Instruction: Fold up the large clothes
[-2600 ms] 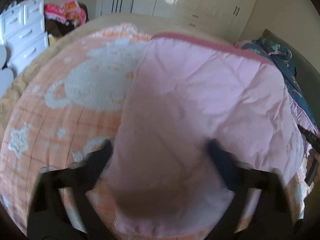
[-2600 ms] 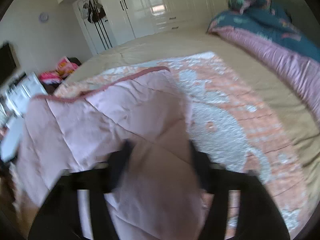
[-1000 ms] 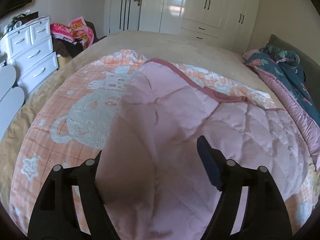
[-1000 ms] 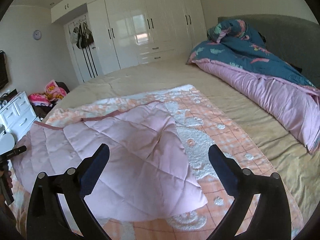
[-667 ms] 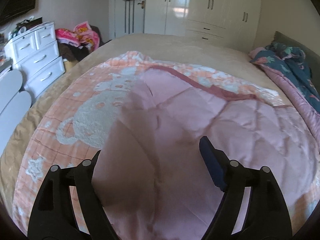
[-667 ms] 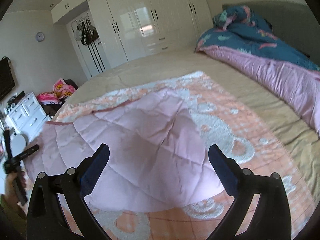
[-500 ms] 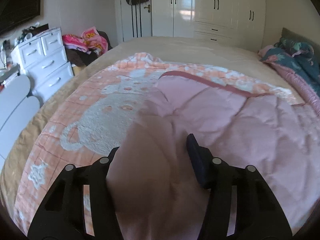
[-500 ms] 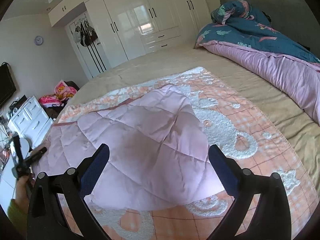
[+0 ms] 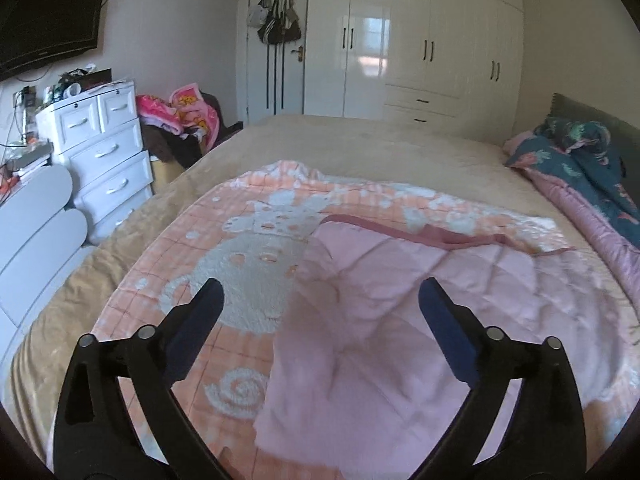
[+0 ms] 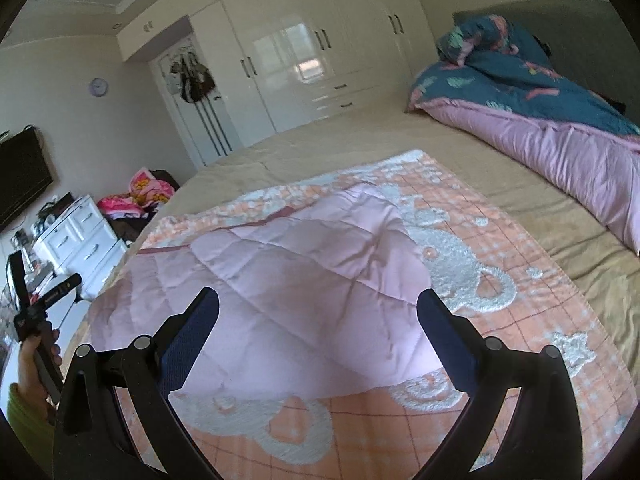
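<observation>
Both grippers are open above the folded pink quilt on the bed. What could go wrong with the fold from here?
1. The pink quilt lies skewed, its dark trim edge slanting across the orange bear blanket; another fold may come out crooked.
2. Both the left gripper and right gripper are open, so a low grab might also catch the blanket beneath.

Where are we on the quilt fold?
Done: pink quilt lies doubled over on the orange blanket, one fold made. In hand: nothing; left claw has just been opening, empty, and right claw is open. Left: further folds; quilt remains wide and rumpled.
</observation>
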### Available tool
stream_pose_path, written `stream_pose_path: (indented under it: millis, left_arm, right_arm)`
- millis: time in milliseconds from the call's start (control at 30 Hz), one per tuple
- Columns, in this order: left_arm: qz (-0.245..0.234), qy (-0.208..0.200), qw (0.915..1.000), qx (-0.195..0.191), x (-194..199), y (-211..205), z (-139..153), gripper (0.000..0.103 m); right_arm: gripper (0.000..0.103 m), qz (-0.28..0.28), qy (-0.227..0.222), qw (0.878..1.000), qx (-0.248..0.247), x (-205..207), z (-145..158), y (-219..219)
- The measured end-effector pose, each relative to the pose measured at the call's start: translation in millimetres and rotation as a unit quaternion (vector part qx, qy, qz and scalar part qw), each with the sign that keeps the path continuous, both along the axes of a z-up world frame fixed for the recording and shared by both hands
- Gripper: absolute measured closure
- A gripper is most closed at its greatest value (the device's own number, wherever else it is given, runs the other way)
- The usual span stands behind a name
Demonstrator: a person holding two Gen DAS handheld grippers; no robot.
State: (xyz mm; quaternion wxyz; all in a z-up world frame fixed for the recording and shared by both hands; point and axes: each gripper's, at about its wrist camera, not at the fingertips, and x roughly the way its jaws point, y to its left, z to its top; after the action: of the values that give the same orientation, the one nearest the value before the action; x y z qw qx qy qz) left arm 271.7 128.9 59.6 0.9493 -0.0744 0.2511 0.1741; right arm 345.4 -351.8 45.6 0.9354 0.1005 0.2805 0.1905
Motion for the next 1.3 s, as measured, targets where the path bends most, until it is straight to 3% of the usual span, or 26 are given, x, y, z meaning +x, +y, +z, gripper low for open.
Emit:
stream_pose_path:
  millis: [100, 400, 900, 1067, 1300]
  left_arm:
    - [-0.017, 0.002, 0.9995, -0.027, -19.8, -10.5, 4.7, 0.009]
    - [-0.033, 0.019, 0.999, -0.023, -61.6, -38.8, -4.6, 0.009]
    - [-0.034, 0.084, 0.9937, -0.066, -70.4, -39.9, -60.8, 0.009]
    - [-0.035, 0.099, 0.9884, -0.11, -60.6, -30.9, -84.4, 0.009]
    - [-0.042, 0.103, 0.9724, -0.206, -43.0, -15.2, -112.8, 0.009]
  right_arm:
    - [0.004, 0.01, -0.015, 1.0, -0.007, -14.5, 8.4, 6.1]
    - [0.004, 0.014, -0.042, 0.999, -0.026, -45.5, 15.8, 12.8]
    - [0.004, -0.013, 0.017, 1.0, -0.02, -35.9, -23.5, 6.3]
    - [0.004, -0.028, 0.056, 0.998, -0.009, -21.4, -47.2, 0.3]
    - [0.004, -0.05, 0.126, 0.991, 0.015, 1.3, -84.4, -8.3]
